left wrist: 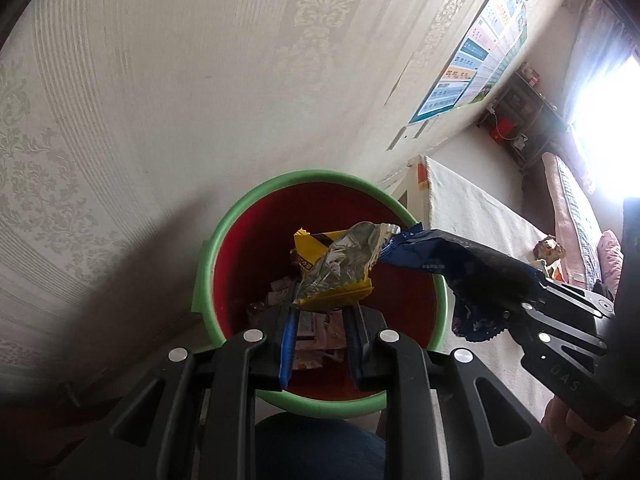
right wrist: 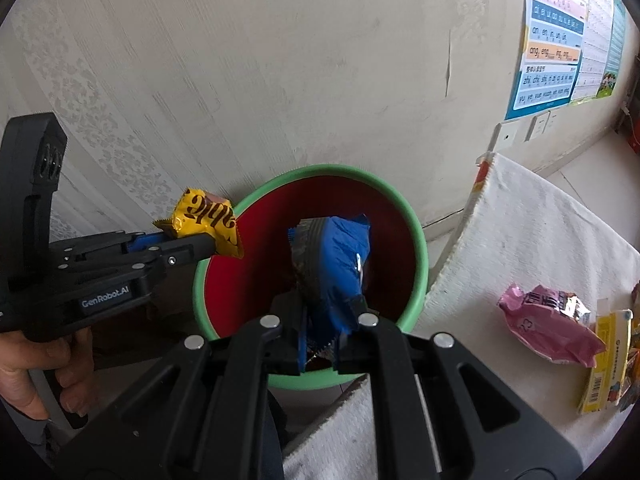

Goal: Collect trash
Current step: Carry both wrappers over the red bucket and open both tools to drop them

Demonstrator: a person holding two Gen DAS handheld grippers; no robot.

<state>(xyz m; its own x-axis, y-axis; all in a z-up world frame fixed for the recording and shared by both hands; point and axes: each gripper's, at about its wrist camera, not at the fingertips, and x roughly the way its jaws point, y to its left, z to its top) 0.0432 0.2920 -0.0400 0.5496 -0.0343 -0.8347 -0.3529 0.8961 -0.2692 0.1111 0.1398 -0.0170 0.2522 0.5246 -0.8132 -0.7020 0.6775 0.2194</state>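
A red bin with a green rim stands by the wall, with several wrappers in its bottom. My left gripper is shut on a yellow snack wrapper and holds it over the bin; it also shows in the right wrist view. My right gripper is shut on a blue wrapper above the bin's mouth; the left wrist view shows the blue wrapper reaching in from the right.
A white cloth-covered table stands right of the bin, holding a pink wrapper and a yellow box. A patterned wall is behind, with a poster and wall sockets.
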